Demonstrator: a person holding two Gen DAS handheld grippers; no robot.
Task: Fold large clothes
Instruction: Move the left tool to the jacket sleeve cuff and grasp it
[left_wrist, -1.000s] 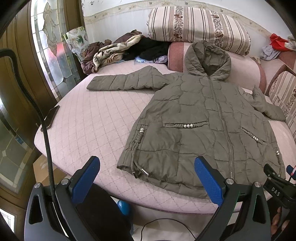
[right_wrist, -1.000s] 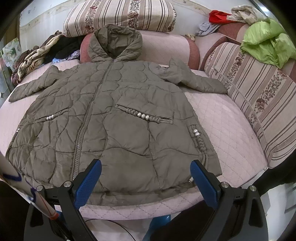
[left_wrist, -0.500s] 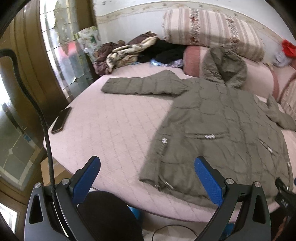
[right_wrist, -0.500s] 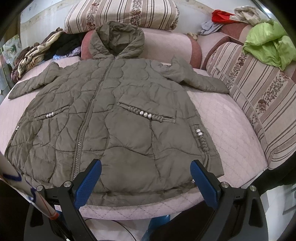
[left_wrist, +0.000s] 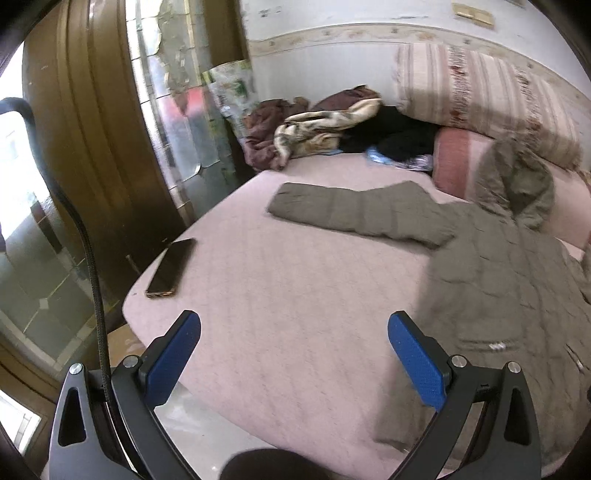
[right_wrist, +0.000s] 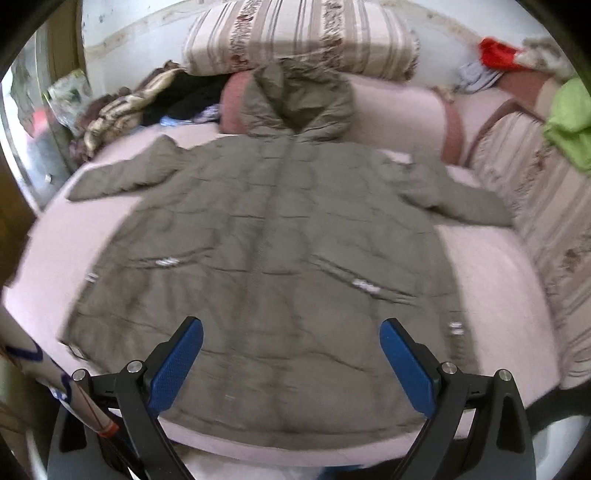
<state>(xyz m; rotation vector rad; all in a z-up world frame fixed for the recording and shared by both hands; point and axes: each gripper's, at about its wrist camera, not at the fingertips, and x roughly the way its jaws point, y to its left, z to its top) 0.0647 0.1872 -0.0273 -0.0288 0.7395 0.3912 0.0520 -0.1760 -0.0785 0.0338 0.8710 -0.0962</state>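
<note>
A wide bed (left_wrist: 295, 280) with a pale pink quilted cover fills most of the room in front of me; on it an olive-green padded coat (right_wrist: 273, 251) lies spread flat, front up, zip running down its middle, hood (right_wrist: 299, 99) propped against a pink bolster (right_wrist: 399, 110) at the head; both sleeves are stretched out sideways, the one nearer the glass-panelled door (left_wrist: 173, 122) lying straight across the cover (left_wrist: 351, 214), the other reaching toward a striped sofa back (right_wrist: 535, 206) on the far side; the hem hangs at the near edge of the bed. Above the bolster sits a long striped cushion (right_wrist: 299, 37); a heap of crumpled clothes (left_wrist: 332, 129), brown, cream and black, is piled in the corner by the door; a bright green garment (right_wrist: 569, 122) and something red (right_wrist: 498, 51) lie on the sofa. The left gripper (left_wrist: 293, 354) hovers over bare cover beside the coat's side edge, its blue-padded tongs spread wide apart with nothing between them; the right gripper (right_wrist: 291, 354) hangs above the lower front of the coat, tongs likewise wide apart and empty, touching no cloth that I can see. A dark phone (left_wrist: 171, 267) rests face up near the bed's edge by the door; both views are blurred, so finer detail is lost.
</note>
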